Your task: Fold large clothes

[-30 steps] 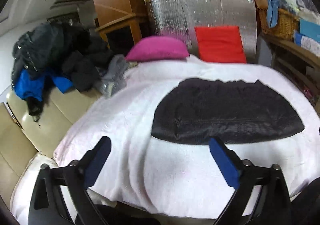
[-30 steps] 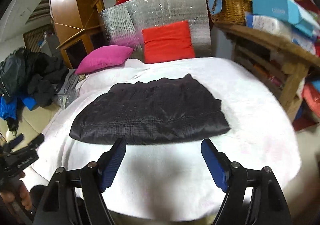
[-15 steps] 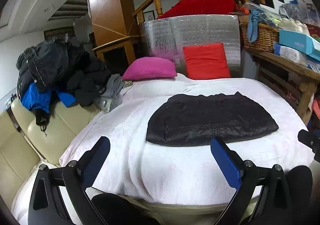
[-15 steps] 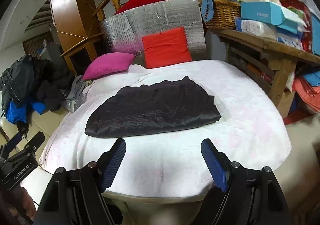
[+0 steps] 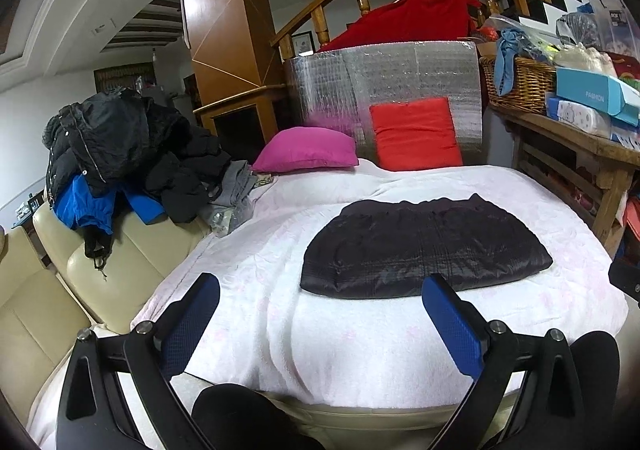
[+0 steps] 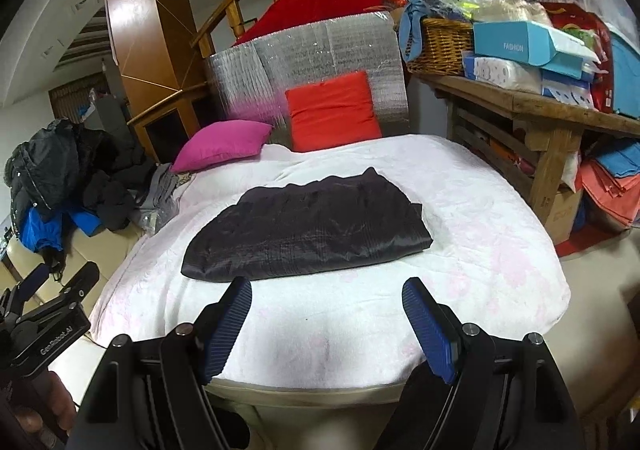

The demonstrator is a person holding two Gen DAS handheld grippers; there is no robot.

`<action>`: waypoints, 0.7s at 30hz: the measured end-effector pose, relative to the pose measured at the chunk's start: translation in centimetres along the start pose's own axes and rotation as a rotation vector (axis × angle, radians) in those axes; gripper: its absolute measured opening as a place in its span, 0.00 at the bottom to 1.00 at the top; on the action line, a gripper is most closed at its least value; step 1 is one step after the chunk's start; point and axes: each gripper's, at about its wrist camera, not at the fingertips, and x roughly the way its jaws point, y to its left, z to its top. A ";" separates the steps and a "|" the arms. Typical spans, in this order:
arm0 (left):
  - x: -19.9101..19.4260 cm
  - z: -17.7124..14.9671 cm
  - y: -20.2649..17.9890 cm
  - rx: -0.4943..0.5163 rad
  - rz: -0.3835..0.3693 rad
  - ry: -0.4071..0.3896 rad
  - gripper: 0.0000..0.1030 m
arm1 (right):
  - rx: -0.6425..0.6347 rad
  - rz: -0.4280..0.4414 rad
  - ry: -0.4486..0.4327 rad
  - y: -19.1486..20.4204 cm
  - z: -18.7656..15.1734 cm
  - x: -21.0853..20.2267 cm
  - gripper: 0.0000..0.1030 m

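Note:
A black quilted garment [image 5: 420, 250] lies folded into a flat rectangle on the white blanket-covered surface [image 5: 280, 310]; it also shows in the right wrist view [image 6: 308, 230]. My left gripper [image 5: 320, 290] is open and empty, held back from the garment's near edge. My right gripper [image 6: 326, 290] is open and empty, also short of the garment's near edge. The left gripper's body shows at the left edge of the right wrist view [image 6: 48, 330].
A pink pillow [image 5: 306, 150] and a red cushion [image 5: 416, 134] lean at the back against a silver foil panel [image 5: 384, 82]. A pile of dark clothes [image 5: 120, 158] lies on a cream sofa [image 5: 60, 290] at left. A cluttered wooden table [image 6: 532, 102] stands at right.
Both grippers have pulled back and away from the garment, which looks smaller and farther now. The garment has not moved. Both stay open.

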 end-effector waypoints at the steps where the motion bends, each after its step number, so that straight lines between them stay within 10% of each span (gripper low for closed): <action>1: -0.1 0.0 0.1 0.000 0.001 -0.001 0.98 | -0.004 0.001 -0.003 0.2 0.0 -0.2 0.78; 21: -2.3 0.3 1.3 -0.022 0.000 -0.029 0.98 | -0.035 0.016 -0.005 2.0 -0.4 -1.5 0.79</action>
